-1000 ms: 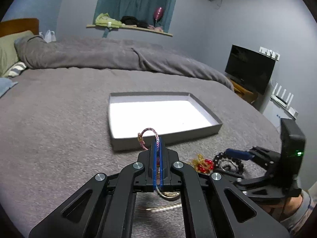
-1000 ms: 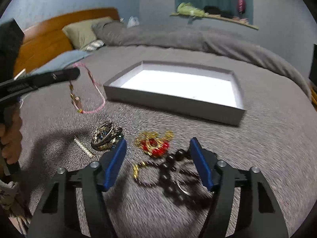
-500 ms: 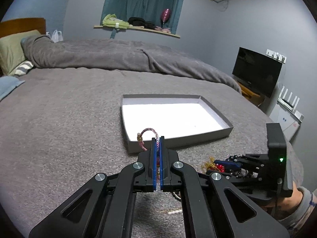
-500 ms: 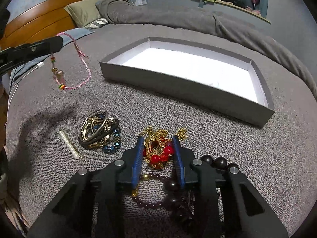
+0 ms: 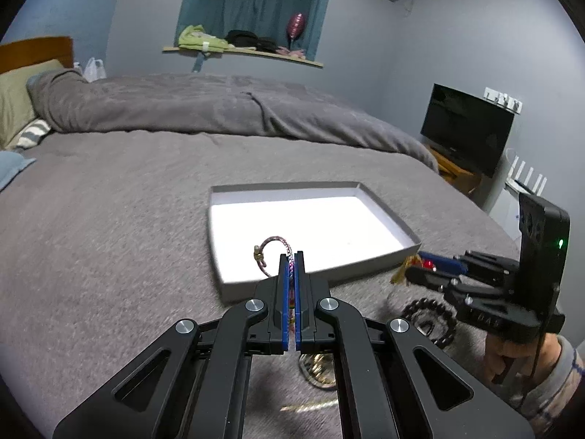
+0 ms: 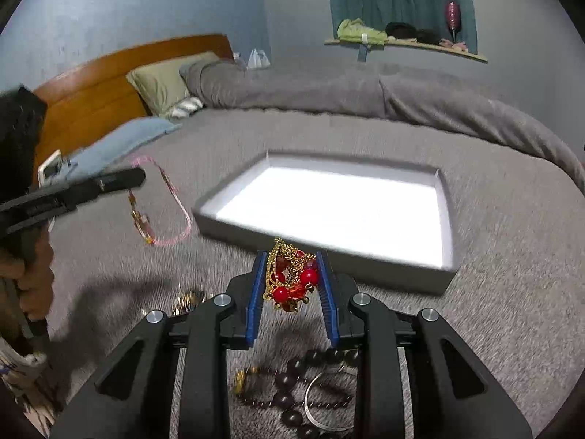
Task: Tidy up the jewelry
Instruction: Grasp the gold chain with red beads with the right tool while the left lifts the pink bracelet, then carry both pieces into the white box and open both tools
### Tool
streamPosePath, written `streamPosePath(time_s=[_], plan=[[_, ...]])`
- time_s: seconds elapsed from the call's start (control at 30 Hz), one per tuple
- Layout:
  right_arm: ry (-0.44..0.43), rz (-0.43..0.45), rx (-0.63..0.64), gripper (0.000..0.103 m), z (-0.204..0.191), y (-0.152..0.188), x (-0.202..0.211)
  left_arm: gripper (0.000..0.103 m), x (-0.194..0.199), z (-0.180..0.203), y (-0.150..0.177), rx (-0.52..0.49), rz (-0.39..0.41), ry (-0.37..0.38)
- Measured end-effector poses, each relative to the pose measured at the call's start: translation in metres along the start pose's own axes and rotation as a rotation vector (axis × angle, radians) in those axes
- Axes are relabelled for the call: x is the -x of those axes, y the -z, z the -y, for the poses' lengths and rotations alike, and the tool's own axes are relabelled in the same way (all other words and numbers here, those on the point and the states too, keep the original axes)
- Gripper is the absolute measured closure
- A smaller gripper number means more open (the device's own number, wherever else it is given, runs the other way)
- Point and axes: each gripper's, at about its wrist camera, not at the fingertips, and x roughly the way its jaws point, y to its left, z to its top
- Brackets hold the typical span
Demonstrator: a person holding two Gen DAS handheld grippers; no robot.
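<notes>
Red beads and gold chain bunch up between the blue pads of the right gripper [image 6: 291, 270], whose jaws have just been closing and now pinch that red-and-gold piece [image 6: 290, 280] clear of the grey bedspread [image 6: 512, 256], just in front of the near wall of the shallow grey box [image 6: 351, 259]. To the left of the box, the left gripper [image 5: 291, 256] is clamped tight on a pink cord bracelet [image 6: 172, 208] that dangles free. Dark wooden beads [image 6: 292, 391] and a thin ring lie on the bedspread, nearer than the box.
</notes>
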Motion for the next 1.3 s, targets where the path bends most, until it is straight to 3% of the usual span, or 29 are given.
streamPosePath(time_s=[0.33, 0.77, 1.13, 1.2, 1.3], plan=[[0.023, 0.079, 0.014, 0.076, 0.024, -0.049, 0.003, 0.1, -0.027, 0.007, -0.036, 0.002, 0.035, 0.041], [0.129, -0.061, -0.056, 0.076, 0.079, -0.028, -0.054, 0.1, -0.099, -0.009, -0.023, 0.013, -0.028, -0.043], [0.159, -0.168, -0.056, 0.076, 0.085, -0.018, -0.077, 0.1, -0.125, -0.013, -0.008, -0.015, -0.129, -0.079], [0.158, -0.175, -0.061, 0.075, 0.085, -0.015, -0.077, 0.092, -0.128, -0.012, -0.006, -0.025, -0.144, -0.091], [0.158, -0.183, -0.063, 0.074, 0.085, -0.013, -0.077, 0.07, -0.129, -0.009, -0.001, -0.042, -0.15, -0.097]])
